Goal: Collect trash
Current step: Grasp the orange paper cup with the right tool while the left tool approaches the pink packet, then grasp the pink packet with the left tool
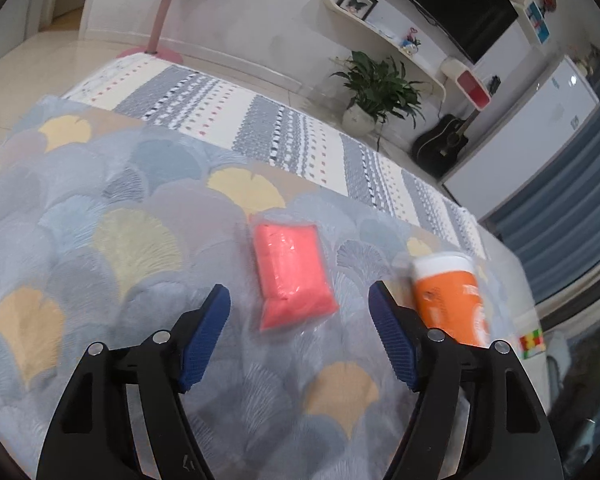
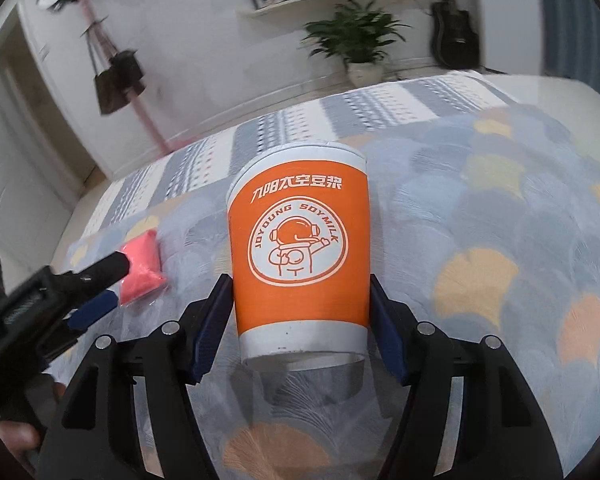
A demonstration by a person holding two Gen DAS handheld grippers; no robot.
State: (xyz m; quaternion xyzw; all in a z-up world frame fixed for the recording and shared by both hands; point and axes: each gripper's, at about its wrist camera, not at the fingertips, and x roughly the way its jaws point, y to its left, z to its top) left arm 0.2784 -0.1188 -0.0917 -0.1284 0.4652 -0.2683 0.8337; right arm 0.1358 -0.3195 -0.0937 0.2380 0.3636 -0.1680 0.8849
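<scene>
Orange cup (image 2: pixel 300 256) stands upright between our right gripper (image 2: pixel 300 320) pads, contact uncertain; pink packet (image 1: pixel 292 272) lies just ahead of our spread, empty left gripper (image 1: pixel 300 332).

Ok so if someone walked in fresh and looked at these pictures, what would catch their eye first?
Probably the orange paper cup, printed with an astronaut logo and standing upright on the fan-patterned tablecloth, right between the blue pads of the right gripper. Next comes the bright pink plastic packet lying flat to the cup's left, just ahead of the open left gripper.
</scene>
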